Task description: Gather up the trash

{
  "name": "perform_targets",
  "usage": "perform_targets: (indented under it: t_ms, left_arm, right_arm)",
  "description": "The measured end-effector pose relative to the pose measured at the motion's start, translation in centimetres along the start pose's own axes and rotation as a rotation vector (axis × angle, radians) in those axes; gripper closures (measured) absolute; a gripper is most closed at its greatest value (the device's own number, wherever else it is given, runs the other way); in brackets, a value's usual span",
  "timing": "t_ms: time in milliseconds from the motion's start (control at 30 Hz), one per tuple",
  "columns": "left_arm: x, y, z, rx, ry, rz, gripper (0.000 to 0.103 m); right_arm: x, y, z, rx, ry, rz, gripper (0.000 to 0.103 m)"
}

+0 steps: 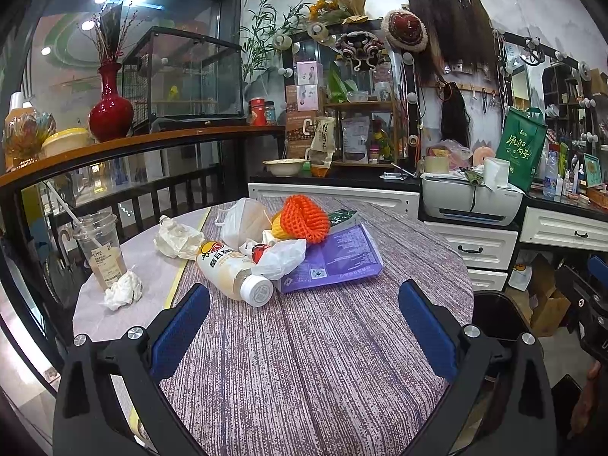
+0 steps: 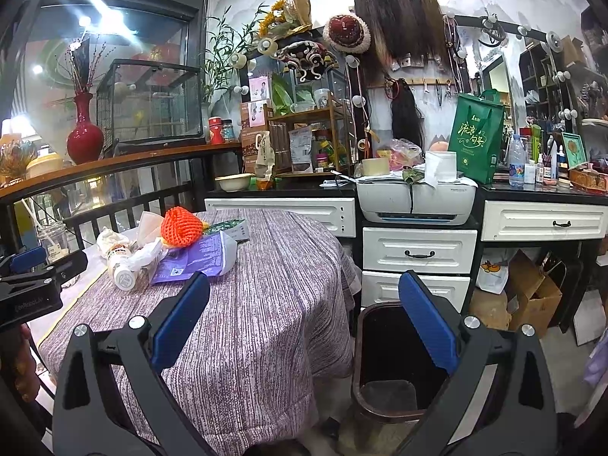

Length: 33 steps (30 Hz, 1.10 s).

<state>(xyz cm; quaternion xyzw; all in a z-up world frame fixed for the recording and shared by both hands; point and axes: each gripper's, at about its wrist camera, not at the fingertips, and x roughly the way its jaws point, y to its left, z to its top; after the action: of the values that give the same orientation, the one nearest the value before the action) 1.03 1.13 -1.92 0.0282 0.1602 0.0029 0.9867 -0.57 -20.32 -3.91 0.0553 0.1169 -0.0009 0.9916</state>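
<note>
Left view shows cup (image 1: 99, 249), right view bin (image 2: 387, 361), both tools spread.

Tablecloth (image 1: 304, 342): purple-white streaks. Net sleeve (image 1: 304, 218), 12 o'clock: orange. Leaflet (image 1: 334, 258): purple. Bottle cap (image 1: 258, 290): white. Bin (image 2: 395, 361): black.

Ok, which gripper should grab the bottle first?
Probably the left gripper: its open jaws face the bottle close ahead. The right gripper, also open, hangs over the table edge by the bin.
</note>
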Motion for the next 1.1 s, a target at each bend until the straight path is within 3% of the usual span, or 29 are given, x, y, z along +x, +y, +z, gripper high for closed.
perform_targets:
  t_ms: [933,1100]
  left_arm:
    - [0.8,0.1,0.3,-0.006,0.063,0.012,0.005]
    - [2.4,1.0,0.1,-0.013,0.144,0.037,0.005]
  right_arm:
    - [0.6,0.1,-0.5,-0.003,0.019,-0.008,0.005]
    - [2.2,0.4,-0.9,-0.023,0.093,0.076,0.005]
